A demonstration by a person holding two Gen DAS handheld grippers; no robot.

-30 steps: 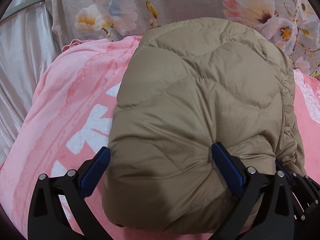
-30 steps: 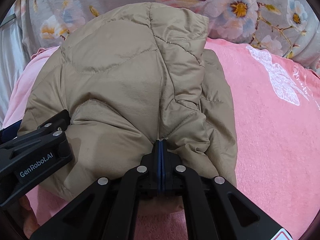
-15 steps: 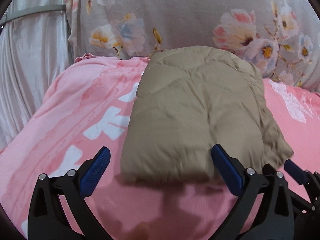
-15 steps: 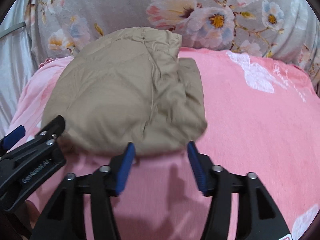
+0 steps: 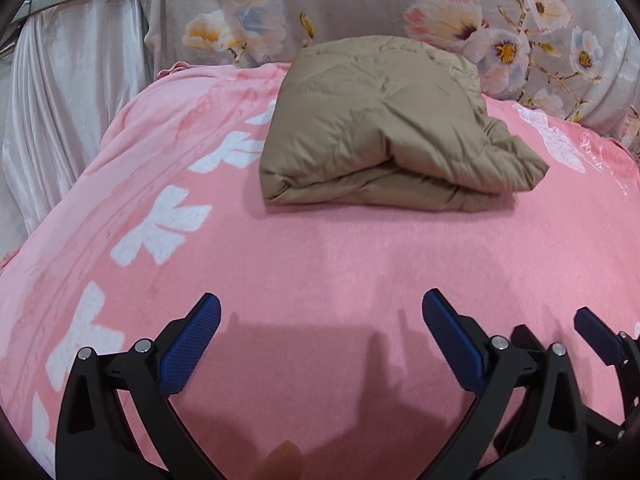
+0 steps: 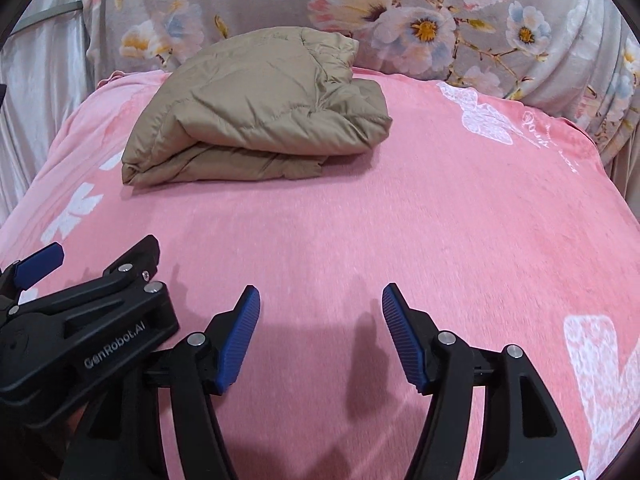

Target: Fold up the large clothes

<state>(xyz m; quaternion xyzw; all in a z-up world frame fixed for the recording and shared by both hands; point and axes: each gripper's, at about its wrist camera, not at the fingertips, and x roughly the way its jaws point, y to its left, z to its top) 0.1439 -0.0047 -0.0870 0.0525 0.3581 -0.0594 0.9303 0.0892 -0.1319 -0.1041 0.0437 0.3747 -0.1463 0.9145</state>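
Now folded tan jacket [image 5: 384, 128] well ahead of left gripper [image 5: 320, 336] and right gripper [image 6: 320, 332], both spread wide, empty

Place: a home bedroom
Bed cover: soft pink fleece blanket with white flower prints [image 5: 320, 248]
Far edge: grey floral-printed bedding [image 6: 440, 20]
Left edge: shiny pale satin curtain [image 5: 60, 100]

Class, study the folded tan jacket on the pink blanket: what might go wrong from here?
1. The puffy tan jacket may spring open: nothing holds its top layer, since both grippers hang apart from it, jaws open.
2. Its right corner sticks out, so the bundle looks uneven.
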